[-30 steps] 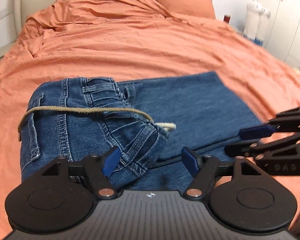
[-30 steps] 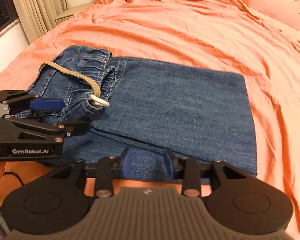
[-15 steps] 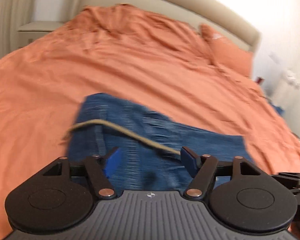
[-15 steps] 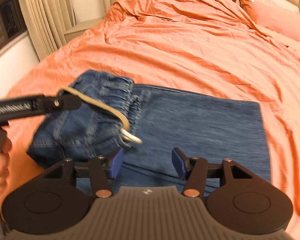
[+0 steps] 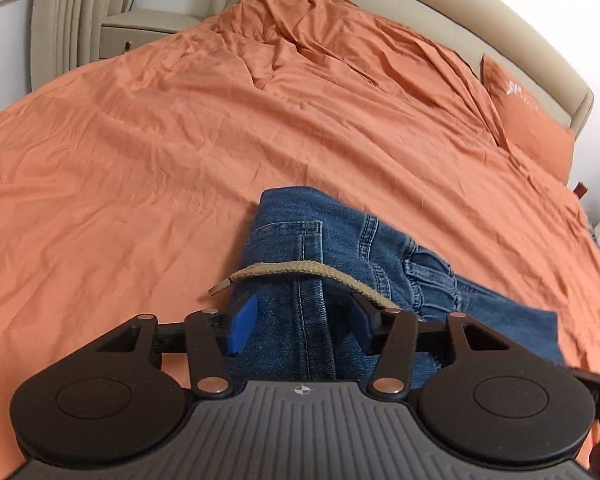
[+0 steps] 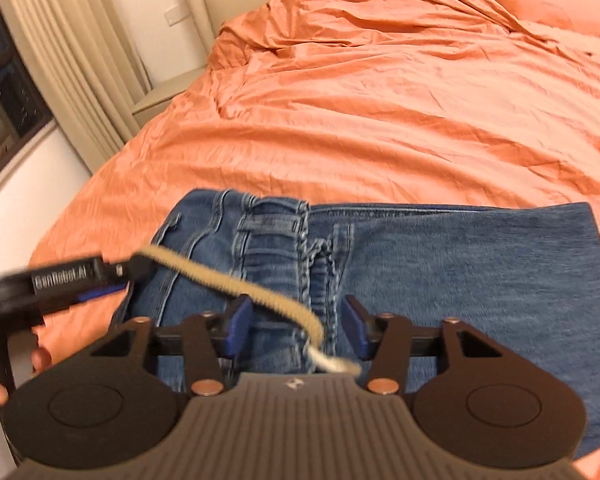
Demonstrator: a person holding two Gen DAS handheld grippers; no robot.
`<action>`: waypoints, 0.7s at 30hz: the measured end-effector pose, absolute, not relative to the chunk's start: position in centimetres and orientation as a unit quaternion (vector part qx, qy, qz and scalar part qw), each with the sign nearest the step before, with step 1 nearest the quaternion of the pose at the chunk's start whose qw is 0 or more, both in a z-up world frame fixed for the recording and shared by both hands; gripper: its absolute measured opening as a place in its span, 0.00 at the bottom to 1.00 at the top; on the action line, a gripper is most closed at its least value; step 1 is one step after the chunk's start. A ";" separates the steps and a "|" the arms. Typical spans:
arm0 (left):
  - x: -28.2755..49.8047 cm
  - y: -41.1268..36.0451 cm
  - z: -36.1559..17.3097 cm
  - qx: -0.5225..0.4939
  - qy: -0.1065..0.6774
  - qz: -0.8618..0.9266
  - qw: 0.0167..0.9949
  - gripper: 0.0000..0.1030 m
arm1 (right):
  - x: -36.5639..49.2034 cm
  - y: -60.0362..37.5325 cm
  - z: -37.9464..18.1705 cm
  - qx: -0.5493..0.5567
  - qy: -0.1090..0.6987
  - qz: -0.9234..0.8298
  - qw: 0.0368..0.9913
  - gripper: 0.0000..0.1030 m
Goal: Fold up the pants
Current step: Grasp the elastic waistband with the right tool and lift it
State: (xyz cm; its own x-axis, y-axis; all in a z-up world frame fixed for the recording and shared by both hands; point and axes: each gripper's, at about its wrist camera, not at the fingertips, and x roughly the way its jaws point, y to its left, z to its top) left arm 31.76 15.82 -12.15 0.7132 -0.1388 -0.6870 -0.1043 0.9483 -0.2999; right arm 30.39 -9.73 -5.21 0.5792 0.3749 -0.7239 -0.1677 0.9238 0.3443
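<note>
Now the blue pants (image 6: 440, 272) lie partly folded on the orange bed (image 5: 180, 140), a tan drawstring (image 5: 300, 270) draped across the waistband. Both the left claw (image 5: 302, 326) and the right claw (image 6: 296, 328) hover over the waist end, fingers spread apart, gripping nothing.

We look close and low from each wrist, sharing the folded blue denim pants (image 5: 332, 264) (image 6: 440, 268) on the orange-sheeted bed (image 5: 140, 160) (image 6: 380, 120).
</note>
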 end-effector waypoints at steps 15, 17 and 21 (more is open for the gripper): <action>32.1 14.7 -11.7 -0.122 0.348 -0.011 0.929 0.57 | 33.9 -8.0 -8.5 0.157 0.448 0.205 0.856 0.09; 31.9 14.5 -11.4 -0.118 0.338 -0.016 0.933 0.57 | 32.3 -7.2 -6.9 0.128 0.425 0.224 0.868 0.06; 31.2 14.1 -10.6 -0.104 0.318 -0.021 0.942 0.56 | 30.0 -7.5 -4.1 0.151 0.387 0.261 0.871 0.04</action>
State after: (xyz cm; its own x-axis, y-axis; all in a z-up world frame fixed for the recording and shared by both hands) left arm 31.21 14.08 -10.58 0.7968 -0.1048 -0.5950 -0.0274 0.9775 -0.2089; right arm 29.99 -7.46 -4.13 0.5639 0.5714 -0.5962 -0.3366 0.8183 0.4659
